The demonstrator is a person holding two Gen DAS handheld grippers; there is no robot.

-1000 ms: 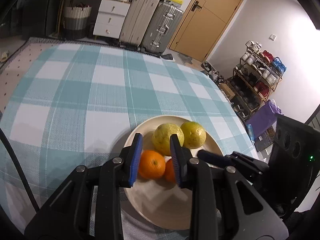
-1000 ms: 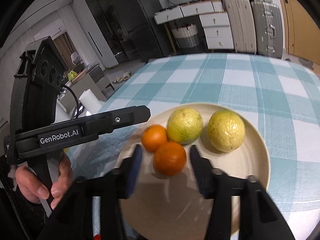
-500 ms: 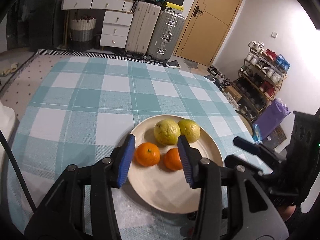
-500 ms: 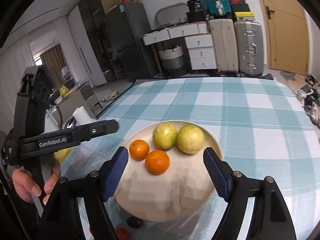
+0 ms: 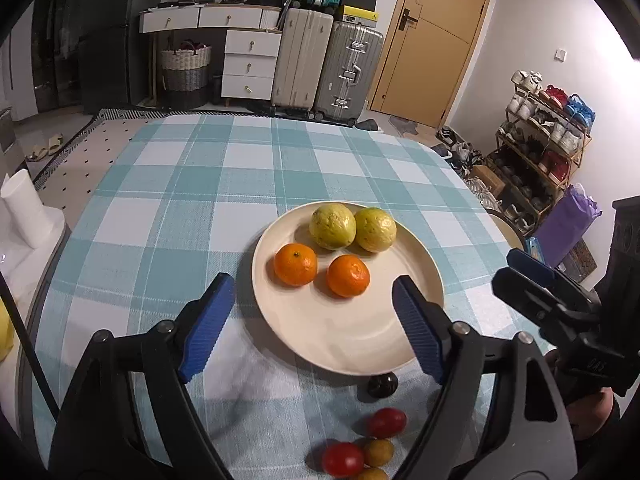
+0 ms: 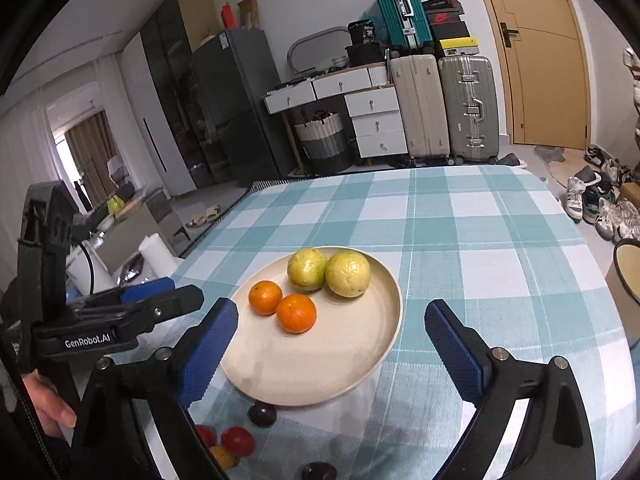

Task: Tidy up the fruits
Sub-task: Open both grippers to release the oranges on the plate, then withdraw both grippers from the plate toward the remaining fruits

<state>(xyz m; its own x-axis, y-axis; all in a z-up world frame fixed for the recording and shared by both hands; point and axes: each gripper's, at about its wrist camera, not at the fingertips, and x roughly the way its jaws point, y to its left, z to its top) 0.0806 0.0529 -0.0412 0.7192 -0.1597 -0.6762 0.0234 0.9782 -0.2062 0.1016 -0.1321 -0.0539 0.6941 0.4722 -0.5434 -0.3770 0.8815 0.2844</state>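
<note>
A cream plate point(image 5: 360, 336) point(image 6: 320, 364) on the checked tablecloth holds two oranges point(image 5: 295, 264) point(image 5: 347, 275) and two yellow-green fruits point(image 5: 332, 227) point(image 5: 375, 229). The oranges point(image 6: 265, 297) point(image 6: 296, 313) and yellow-green fruits point(image 6: 307, 269) point(image 6: 347, 274) also show in the right wrist view. My left gripper point(image 5: 312, 320) is open and empty above the plate's near side. My right gripper point(image 6: 330, 344) is open and empty, also over the plate's near side. Small red and yellow tomatoes point(image 5: 386, 422) point(image 6: 238, 441) and dark round fruits point(image 5: 383, 385) point(image 6: 262, 415) lie on the cloth in front of the plate.
A white paper roll point(image 5: 22, 210) stands off the table's left edge. Another cream bowl point(image 6: 628, 272) sits at the table's right edge. Suitcases, drawers and a shoe rack stand beyond the table.
Both grippers have opened wide and pulled back and up from the plate. The two oranges they were around now lie free on the plate. Small fruits in front of the plate came into view.
</note>
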